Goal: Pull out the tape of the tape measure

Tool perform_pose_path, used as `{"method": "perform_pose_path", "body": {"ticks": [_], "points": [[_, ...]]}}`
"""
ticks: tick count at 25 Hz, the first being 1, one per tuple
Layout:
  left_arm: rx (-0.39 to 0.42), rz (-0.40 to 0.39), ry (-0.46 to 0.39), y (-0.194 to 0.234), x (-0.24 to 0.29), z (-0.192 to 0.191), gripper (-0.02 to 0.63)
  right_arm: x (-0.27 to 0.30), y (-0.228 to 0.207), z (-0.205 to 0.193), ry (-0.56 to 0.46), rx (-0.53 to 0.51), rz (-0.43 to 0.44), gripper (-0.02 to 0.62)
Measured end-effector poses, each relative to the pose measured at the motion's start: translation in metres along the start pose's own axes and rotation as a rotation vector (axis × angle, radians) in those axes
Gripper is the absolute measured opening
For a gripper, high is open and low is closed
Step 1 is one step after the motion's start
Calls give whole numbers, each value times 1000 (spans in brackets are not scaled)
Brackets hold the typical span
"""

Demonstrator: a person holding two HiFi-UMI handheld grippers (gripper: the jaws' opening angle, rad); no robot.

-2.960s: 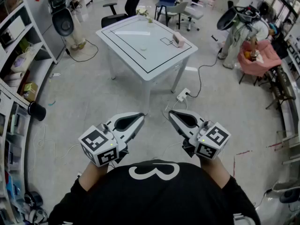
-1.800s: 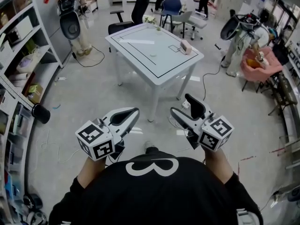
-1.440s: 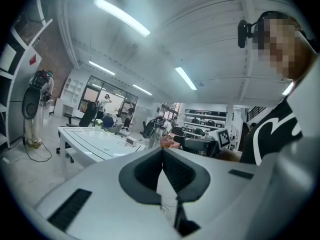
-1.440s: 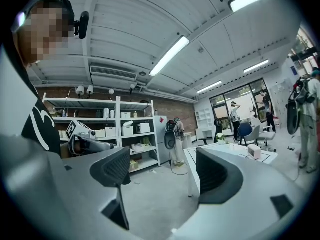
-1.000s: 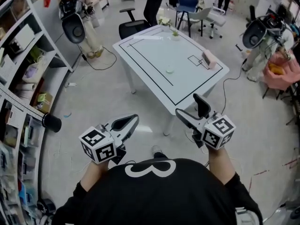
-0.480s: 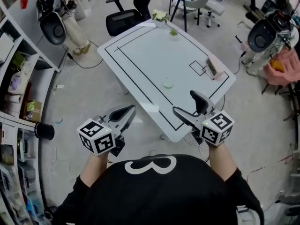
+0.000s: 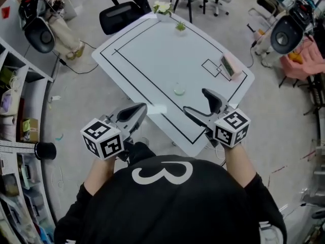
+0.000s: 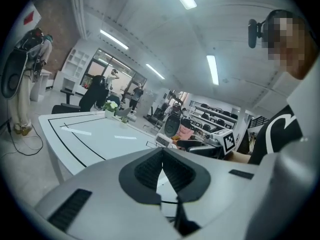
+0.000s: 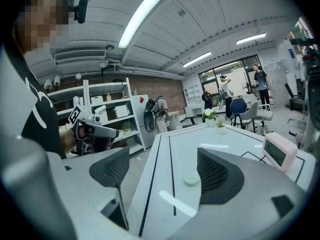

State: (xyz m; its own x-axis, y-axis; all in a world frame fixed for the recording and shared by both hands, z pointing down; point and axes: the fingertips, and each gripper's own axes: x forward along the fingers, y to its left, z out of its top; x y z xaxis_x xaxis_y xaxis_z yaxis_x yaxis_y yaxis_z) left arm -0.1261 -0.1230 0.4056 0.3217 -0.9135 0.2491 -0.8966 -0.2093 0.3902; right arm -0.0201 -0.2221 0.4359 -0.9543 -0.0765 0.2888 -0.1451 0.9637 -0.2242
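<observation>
A small round pale-green tape measure lies on the white table, inside its black outline, and shows between my right jaws. Short of it, over the table's near edge, my right gripper stands open with nothing between the pads. My left gripper hangs shut and empty just off the table's near-left edge, its pads pressed together. The left gripper view does not show the tape measure.
A pink boxy device stands at the table's right side, also seen as the pink device. A flower pot and a small plant sit at the far end. Black office chair, shelves left, pink seat right.
The person has walked up to the table, which now lies close under both grippers. The right jaws went from shut to open early on; the left stayed shut.
</observation>
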Motion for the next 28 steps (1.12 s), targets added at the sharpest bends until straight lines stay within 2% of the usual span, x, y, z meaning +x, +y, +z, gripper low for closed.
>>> {"method": "perform_pose_path", "body": {"ticks": [4, 13, 18, 28], "points": [[-8, -63, 42, 28, 15, 14, 3, 21, -15, -5, 33, 30, -82, 411], [27, -236, 203, 76, 52, 33, 3, 60, -41, -25, 116, 118, -293, 410], [28, -307, 262, 97, 66, 29, 3, 79, -49, -45, 156, 158, -366, 411], [38, -408, 315, 125, 85, 23, 3, 105, -72, -78, 238, 173, -494, 410]]}}
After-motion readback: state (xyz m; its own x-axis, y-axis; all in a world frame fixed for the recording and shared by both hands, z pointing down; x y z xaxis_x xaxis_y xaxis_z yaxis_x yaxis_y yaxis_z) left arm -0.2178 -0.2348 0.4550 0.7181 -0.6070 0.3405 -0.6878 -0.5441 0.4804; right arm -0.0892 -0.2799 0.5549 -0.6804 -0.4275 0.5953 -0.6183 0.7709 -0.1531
